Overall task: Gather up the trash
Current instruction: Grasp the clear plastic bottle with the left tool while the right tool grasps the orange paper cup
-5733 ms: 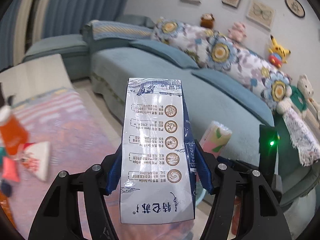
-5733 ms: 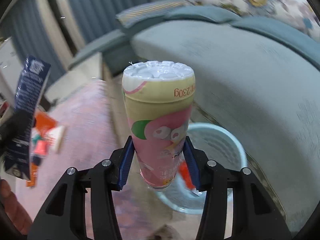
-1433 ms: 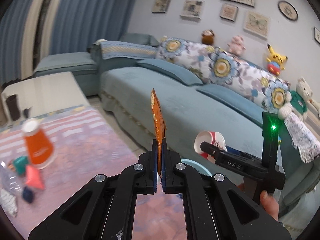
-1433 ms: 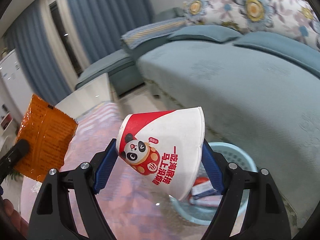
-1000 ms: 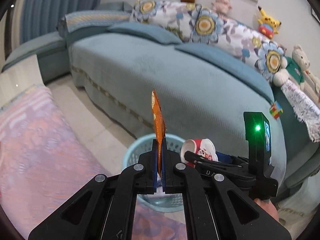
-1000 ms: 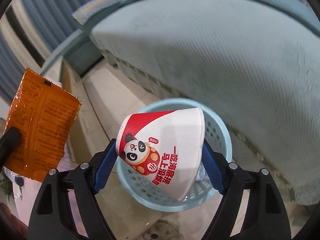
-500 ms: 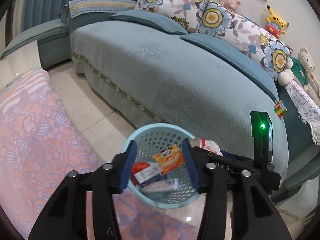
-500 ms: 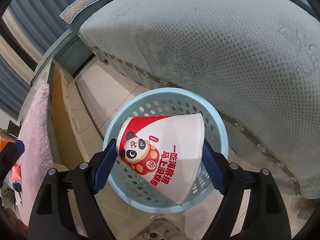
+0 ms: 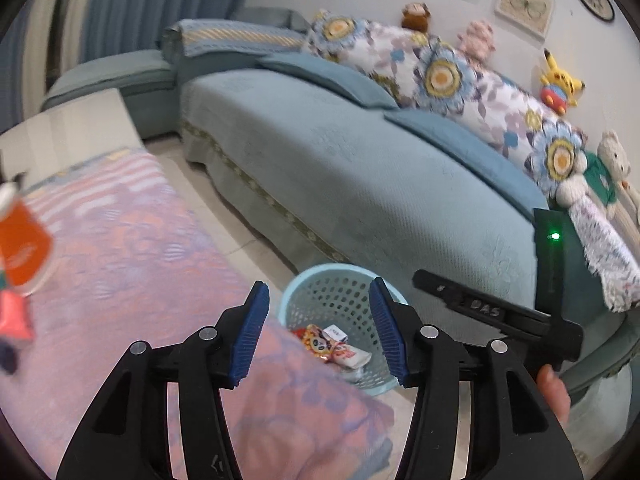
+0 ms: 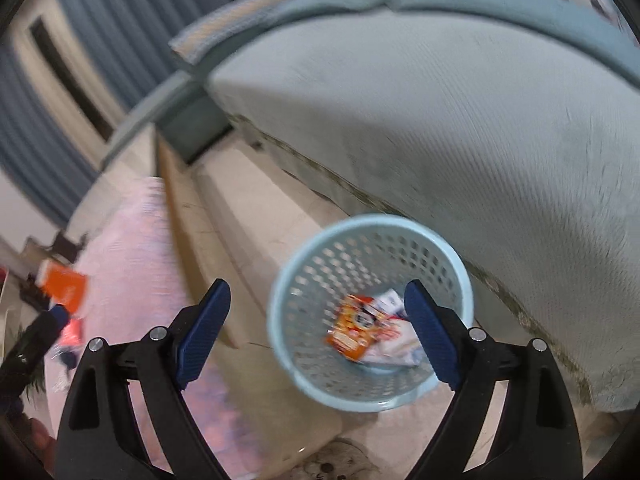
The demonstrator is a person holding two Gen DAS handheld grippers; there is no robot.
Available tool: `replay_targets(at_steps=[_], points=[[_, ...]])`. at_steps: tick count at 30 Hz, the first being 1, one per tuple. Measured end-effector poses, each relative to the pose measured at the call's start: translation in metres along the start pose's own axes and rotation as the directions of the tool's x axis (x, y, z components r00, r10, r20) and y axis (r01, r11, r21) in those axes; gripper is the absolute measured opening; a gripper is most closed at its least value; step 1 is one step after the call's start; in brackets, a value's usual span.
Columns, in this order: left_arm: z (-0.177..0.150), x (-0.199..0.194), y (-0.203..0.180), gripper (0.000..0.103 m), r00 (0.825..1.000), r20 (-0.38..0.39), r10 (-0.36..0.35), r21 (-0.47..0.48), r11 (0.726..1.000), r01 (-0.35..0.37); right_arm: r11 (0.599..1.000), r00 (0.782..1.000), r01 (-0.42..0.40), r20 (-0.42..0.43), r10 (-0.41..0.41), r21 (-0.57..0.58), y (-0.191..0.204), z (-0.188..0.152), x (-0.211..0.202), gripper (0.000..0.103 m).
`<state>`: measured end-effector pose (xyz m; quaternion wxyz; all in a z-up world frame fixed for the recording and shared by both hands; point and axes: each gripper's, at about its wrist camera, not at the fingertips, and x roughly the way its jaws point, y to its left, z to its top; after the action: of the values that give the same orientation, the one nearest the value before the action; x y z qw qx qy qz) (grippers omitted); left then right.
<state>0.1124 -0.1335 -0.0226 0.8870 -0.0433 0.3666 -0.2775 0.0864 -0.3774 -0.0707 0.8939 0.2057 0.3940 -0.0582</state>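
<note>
Both grippers are empty right now: the left gripper [image 9: 316, 330] and the right gripper [image 10: 316, 334] have just been opening, jaws apart with nothing between them, which makes sense since they're hanging above the light blue basket [image 10: 362, 226] where the trash goes. The basket sits on the floor just beside the teal sofa [image 9: 360, 168] and next to the pink-covered table [image 9: 132, 248], so it's an easy drop from table height. Inside it there's an orange snack packet [image 10: 352, 330] lying on top of some white wrappers [image 10: 394, 340]; the right view is blurry, so I can't tell exactly what else is in there. More trash is left on the table, like the orange cup [image 9: 22, 250] at the far left edge.
</note>
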Motion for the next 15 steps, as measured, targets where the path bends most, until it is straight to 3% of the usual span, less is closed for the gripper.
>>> replay_targets(at_steps=[3, 7, 10, 15], points=[[0.001, -0.057, 0.013, 0.066, 0.997, 0.065, 0.052, -0.047, 0.998, -0.049, 0.997, 0.998, -0.038, 0.04, 0.041, -0.068, 0.041, -0.001, -0.035, 0.084], [-0.005, -0.118, 0.039, 0.07, 0.983, 0.106, 0.151, -0.121, 0.983, -0.138, 0.983, 0.992, -0.104, 0.056, 0.114, -0.152, 0.099, -0.009, -0.067, 0.084], [-0.013, -0.16, 0.07, 0.071, 0.96, 0.111, 0.259, -0.194, 0.953, -0.234, 0.967, 0.988, -0.126, 0.059, 0.142, -0.219, 0.145, -0.018, -0.079, 0.084], [-0.029, -0.208, 0.141, 0.072, 0.912, 0.077, 0.403, -0.327, 0.875, -0.358, 0.929, 0.981, -0.163, 0.042, 0.188, -0.333, 0.226, -0.032, -0.075, 0.084]])
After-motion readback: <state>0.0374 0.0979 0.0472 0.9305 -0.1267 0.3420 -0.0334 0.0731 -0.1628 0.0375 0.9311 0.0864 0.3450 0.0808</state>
